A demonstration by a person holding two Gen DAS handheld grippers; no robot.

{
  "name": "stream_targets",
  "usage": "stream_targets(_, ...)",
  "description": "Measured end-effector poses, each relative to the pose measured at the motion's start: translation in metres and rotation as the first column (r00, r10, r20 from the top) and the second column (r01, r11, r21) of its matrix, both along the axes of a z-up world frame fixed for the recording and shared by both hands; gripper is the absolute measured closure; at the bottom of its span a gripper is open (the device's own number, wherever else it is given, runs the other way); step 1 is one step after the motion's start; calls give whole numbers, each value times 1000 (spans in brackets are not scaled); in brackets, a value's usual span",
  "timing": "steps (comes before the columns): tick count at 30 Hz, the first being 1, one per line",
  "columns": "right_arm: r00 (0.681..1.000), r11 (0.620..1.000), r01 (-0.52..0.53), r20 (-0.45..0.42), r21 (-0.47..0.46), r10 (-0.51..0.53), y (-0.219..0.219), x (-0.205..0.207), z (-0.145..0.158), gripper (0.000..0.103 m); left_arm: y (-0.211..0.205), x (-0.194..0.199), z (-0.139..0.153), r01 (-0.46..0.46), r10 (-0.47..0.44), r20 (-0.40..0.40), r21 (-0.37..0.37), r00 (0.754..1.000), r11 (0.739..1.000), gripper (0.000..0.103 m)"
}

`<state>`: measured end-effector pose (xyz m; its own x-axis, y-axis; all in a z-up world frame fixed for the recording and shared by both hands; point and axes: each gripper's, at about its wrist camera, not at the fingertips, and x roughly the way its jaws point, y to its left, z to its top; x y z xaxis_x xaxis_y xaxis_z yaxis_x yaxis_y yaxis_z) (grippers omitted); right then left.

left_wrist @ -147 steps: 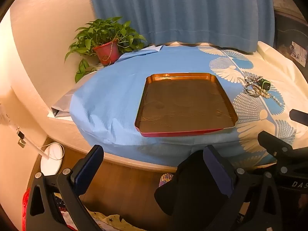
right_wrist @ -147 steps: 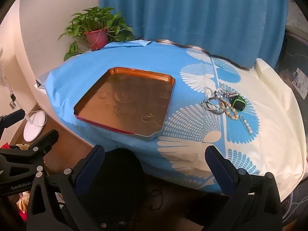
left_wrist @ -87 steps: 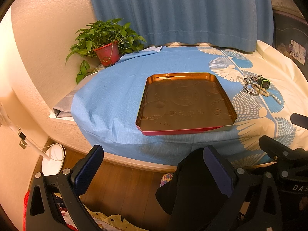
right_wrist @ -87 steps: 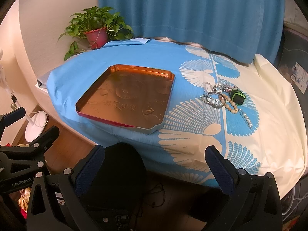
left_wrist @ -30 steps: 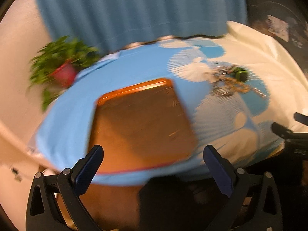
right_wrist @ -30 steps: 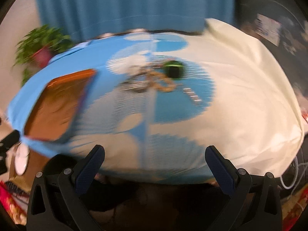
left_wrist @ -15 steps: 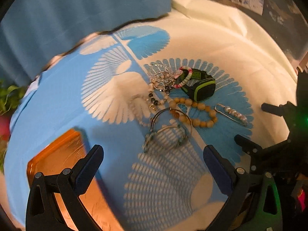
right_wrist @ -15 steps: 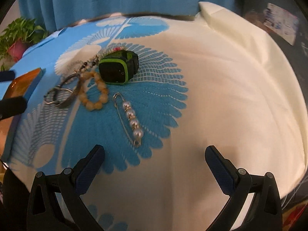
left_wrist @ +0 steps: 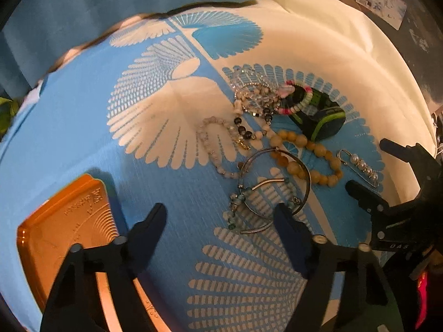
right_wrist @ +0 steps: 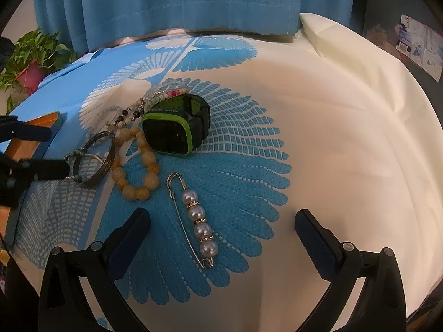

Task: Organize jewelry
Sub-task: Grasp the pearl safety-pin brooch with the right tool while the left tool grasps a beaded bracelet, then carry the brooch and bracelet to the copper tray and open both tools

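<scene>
Closing left gripper (left_wrist: 218, 215) near wire bangle (left_wrist: 274, 182) — nothing pinched; right gripper (right_wrist: 221, 221) wide, straddling pearl pin (right_wrist: 193, 215).

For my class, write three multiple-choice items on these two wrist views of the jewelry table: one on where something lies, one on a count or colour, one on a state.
1. Where does the pearl pin lie relative to the yellow bead bracelet?
A. In the orange tray
B. Beside it on the cloth, toward the cream side
C. Under the watch

2. How many large pearls does the pin carry?
A. Two
B. Four
C. Seven

3. What is between the fingers of the right gripper?
A. The pin, lying loose on the cloth
B. The watch, clamped
C. A bracelet, lifted

Key: 1 B, since the pin lies on the blue pattern just right of the bracelet, clear of the orange tray and the watch. 2 B, four pearls show along the pin. 3 A, the fingers stand wide apart on either side of the pin, not touching it.
</scene>
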<state>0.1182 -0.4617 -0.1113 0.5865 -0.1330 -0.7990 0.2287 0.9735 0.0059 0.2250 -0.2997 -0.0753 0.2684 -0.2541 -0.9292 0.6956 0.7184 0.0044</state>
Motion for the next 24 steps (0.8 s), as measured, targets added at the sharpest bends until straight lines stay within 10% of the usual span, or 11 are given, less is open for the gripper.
stream_targets(4,1000,1000,-14,16,-3,14,2,-3,0,4,0,-3,-1,34,-36,-42,-61,998,998,87)
stream_targets(6,998,999,-50,49,-19,51,9,-8,5,27,-2,-7,1,42,-46,-55,-74,997,996,99)
stream_targets(8,994,995,-87,61,-43,89,17,-9,9,83,-5,-10,2,53,-57,-54,-80,997,995,100)
stream_targets(9,993,994,-105,56,-38,107,21,-8,10,88,-4,-10,4,49,-54,-51,-87,997,995,100)
stream_targets(24,991,996,16,134,-88,-4,26,-48,75,91,61,-39,117,-4,36,104,-292,994,956,100)
